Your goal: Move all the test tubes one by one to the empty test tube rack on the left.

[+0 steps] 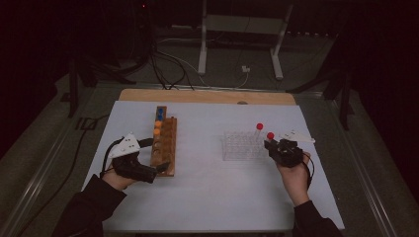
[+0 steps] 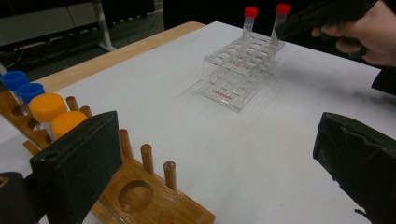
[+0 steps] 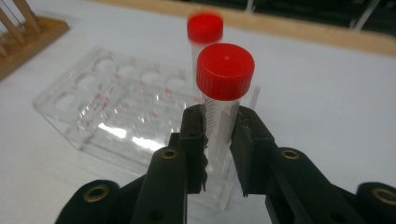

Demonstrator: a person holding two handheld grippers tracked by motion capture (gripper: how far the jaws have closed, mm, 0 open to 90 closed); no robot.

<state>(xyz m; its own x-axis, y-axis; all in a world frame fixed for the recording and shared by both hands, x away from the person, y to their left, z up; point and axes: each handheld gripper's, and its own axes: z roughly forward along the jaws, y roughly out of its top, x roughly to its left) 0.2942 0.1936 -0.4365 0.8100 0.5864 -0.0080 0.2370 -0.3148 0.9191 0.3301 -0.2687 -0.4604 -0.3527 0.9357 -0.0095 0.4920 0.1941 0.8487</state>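
Red-capped clear tube [image 3: 223, 100] (upright, graduated) clamped in right hand-held gripper [image 3: 219, 140].

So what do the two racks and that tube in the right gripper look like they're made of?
The clear rack looks like glossy acrylic or similar plastic: see-through, with bright glints. The brown rack looks like finished wood: warm tone, dowel pegs. The tube in the right gripper seems clear plastic, possibly glass, with a smooth red plastic-looking cap.
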